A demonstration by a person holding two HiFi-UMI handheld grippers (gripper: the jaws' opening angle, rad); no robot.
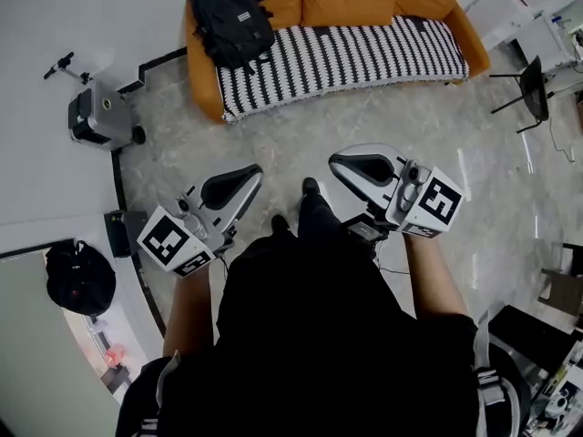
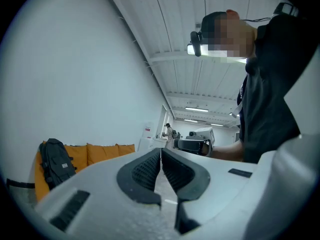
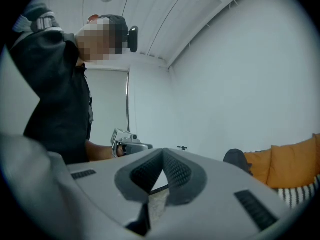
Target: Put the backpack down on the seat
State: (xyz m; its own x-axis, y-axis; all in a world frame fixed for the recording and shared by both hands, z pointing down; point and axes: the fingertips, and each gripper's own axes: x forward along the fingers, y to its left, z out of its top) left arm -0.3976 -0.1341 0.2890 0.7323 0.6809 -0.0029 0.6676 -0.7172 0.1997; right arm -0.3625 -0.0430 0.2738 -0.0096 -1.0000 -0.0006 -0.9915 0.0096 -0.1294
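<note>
A black backpack (image 1: 230,18) rests upright on the left end of the orange sofa (image 1: 205,71), against the armrest and back cushions, beside the striped seat cover (image 1: 346,53). Both grippers are held low in front of the person, well short of the sofa. My left gripper (image 1: 255,171) is shut with nothing between its jaws; its own view shows the pads (image 2: 150,166) touching and the backpack (image 2: 55,161) far off at the left. My right gripper (image 1: 334,160) is shut and empty too. In its view the backpack (image 3: 237,159) shows at the right, by the orange cushions (image 3: 295,164).
A grey wheeled machine (image 1: 100,116) stands on the floor left of the sofa. Another dark bag (image 1: 80,279) lies behind a partition at the left. A black stand (image 1: 533,89) and white cabinets (image 1: 547,25) are at the right. The person's shoes (image 1: 310,189) point toward the sofa.
</note>
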